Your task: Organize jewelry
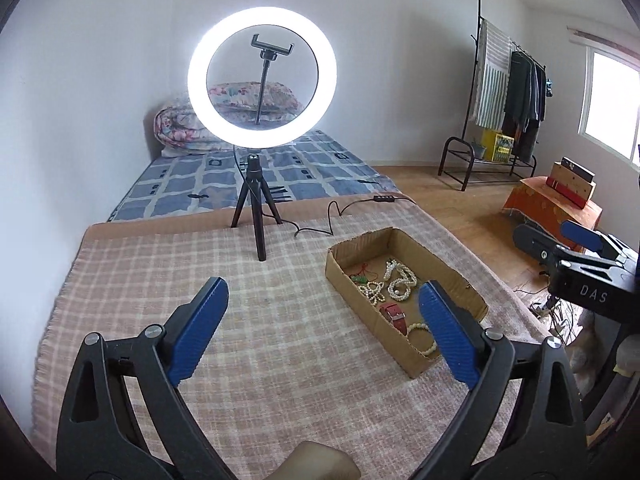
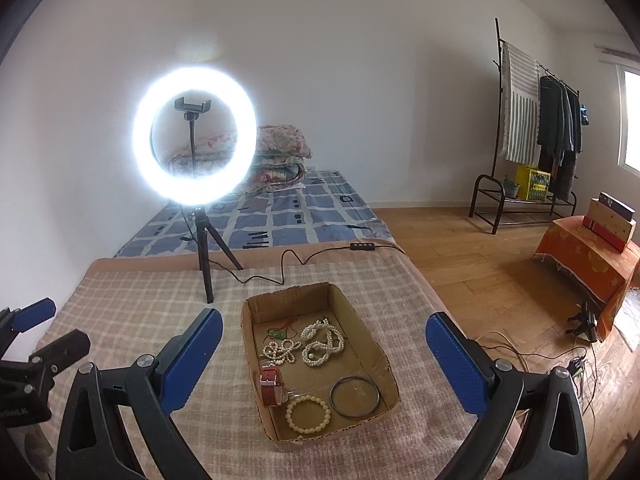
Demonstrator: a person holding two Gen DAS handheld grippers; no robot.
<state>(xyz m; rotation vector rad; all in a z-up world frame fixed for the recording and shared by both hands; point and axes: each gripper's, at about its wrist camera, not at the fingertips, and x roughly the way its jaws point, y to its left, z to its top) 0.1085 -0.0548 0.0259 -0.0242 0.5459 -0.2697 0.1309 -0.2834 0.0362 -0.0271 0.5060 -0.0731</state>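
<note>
A shallow cardboard box [image 2: 249,344] lies on the checked cloth [image 2: 140,320]. It holds tangled pearl necklaces [image 2: 322,344], a green pendant on red cord [image 2: 277,335], a red watch strap [image 2: 272,387], a cream bead bracelet [image 2: 308,410] and a dark bangle [image 2: 355,396]. My right gripper [image 2: 324,318] hovers open over the box's near end, nothing between its blue pads. My left gripper [image 1: 323,292] is open and empty, left of the box [image 1: 448,264], with the pearls [image 1: 396,280] and watch strap [image 1: 394,312] by its right finger. The bangle is hidden in the left wrist view.
A lit ring light [image 2: 195,136] on a black tripod [image 2: 206,264] stands behind the box, its cable and controller [image 2: 362,246] trailing along the cloth's far edge. Beyond lie a bed [image 2: 280,212], a clothes rack [image 2: 532,128] and an orange-draped stand [image 2: 580,256]; wires [image 2: 532,354] cross the floor.
</note>
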